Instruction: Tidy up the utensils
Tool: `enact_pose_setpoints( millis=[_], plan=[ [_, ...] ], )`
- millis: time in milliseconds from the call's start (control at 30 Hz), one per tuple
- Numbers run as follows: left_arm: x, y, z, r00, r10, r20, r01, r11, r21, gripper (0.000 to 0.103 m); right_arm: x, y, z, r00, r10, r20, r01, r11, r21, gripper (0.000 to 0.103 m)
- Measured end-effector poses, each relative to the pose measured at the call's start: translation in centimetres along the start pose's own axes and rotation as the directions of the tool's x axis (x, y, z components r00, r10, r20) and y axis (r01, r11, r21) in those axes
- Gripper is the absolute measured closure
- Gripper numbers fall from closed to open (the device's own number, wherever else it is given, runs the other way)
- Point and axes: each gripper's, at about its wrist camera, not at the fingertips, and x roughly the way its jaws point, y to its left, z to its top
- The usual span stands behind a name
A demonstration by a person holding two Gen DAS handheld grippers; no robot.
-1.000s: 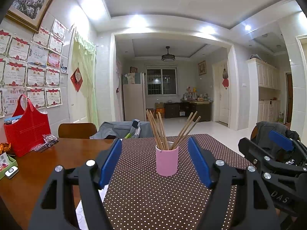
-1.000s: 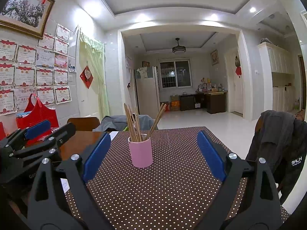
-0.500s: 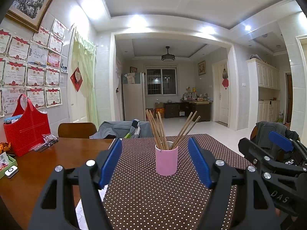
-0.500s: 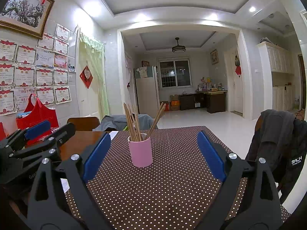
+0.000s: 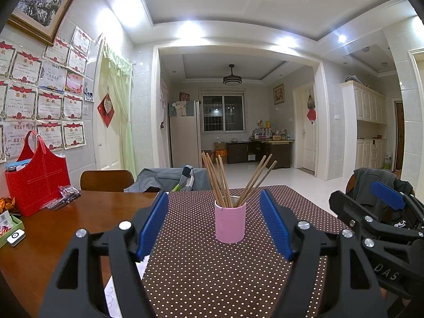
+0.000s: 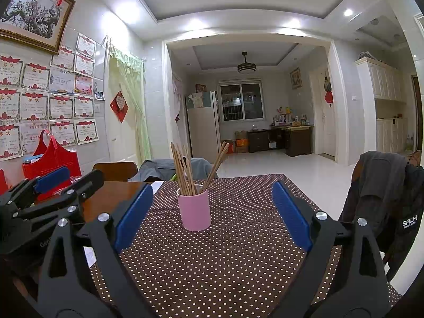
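Nearest to me, my left gripper (image 5: 214, 225) stands with blue pads wide apart, nothing between them. My right gripper (image 6: 212, 214) is likewise spread wide and empty. Each shows at the edge of the other's view, so they sit side by side, short of the cup.

Landmark: the pink cup (image 5: 230, 222), upright on the dotted cloth (image 5: 212, 273). From the left wrist view the cup sits ahead and about centred in the gap between the pads, not touched. From the right wrist view it sits ahead but nearer the left pad than the right.

In the cup: wooden chopsticks (image 5: 220, 182), a main bunch leaning left, a few leaning right, tips fanned well above the rim.

My judgement on handling: sticks are light, stiff, thin, smooth enough to slide or roll in a pinch. Take them on the bare upper shaft, well above the rim, across the bunch. The cup looks light and could tip if sticks drag its lip; steady it with the other gripper.

Beyond the cup: chair backs, then open floor.
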Motion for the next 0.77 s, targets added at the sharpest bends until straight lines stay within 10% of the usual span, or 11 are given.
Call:
enact_pose_setpoints(
  millis=[767],
  plan=[
    [1.9, 0.2, -0.5, 0.996, -0.025, -0.083, 0.026, 1.000, 0.008, 0.033, 1.7, -0.6, -1.0, 0.995, -0.002, -0.100, 0.005, 1.000, 0.029, 0.010]
  ],
)
